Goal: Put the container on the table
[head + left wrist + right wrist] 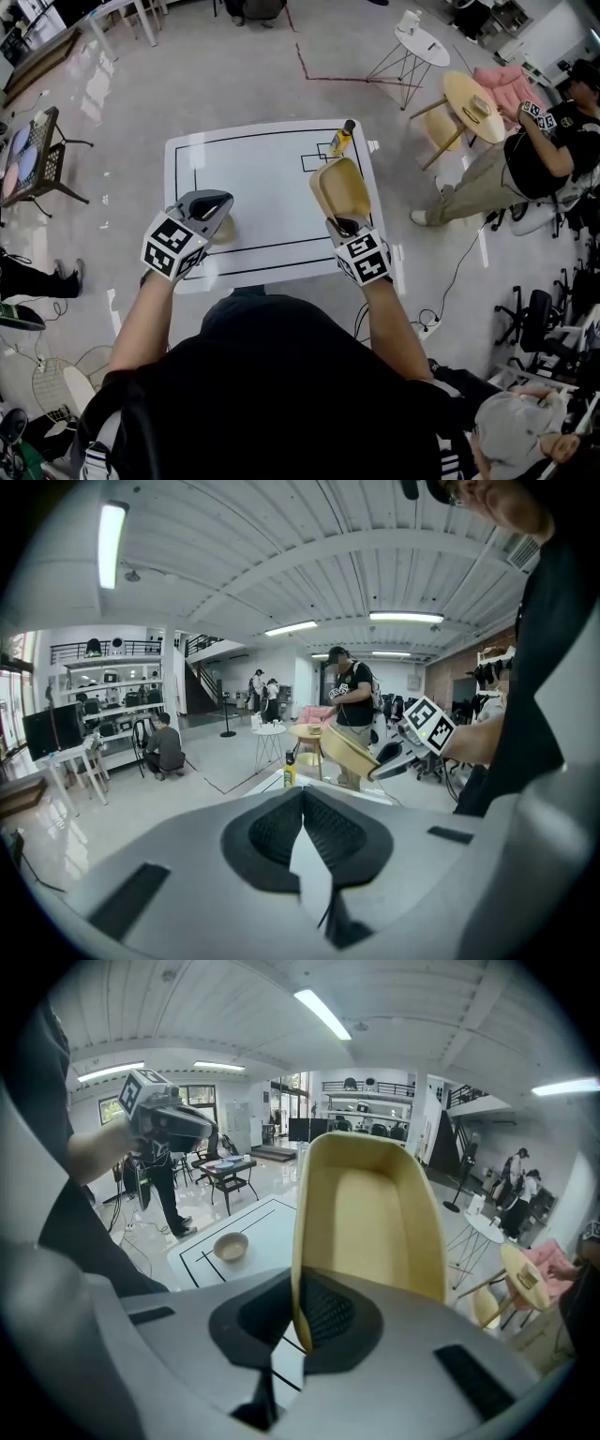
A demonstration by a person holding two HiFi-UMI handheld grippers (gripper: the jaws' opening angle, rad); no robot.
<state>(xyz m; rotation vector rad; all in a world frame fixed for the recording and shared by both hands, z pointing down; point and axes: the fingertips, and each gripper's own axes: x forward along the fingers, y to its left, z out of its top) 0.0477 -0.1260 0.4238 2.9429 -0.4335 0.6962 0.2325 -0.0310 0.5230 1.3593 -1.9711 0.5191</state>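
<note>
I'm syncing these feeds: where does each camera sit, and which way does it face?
Head view: on the person's head, facing down at the white table; both forearms, left claw and right claw show.
Left gripper view: on the left claw, facing across the room; its shut jaws show.
Right gripper view: on the right claw, facing over the table; its jaws pinch the yellow container.
Shared: all three show the container.

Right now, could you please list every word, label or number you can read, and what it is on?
No text is readable.
Print on the small yellow-labelled bottle: too small to read.
The black-and-white marker cubes: patterns only, no words.
The tan plastic container: no print visible.
</note>
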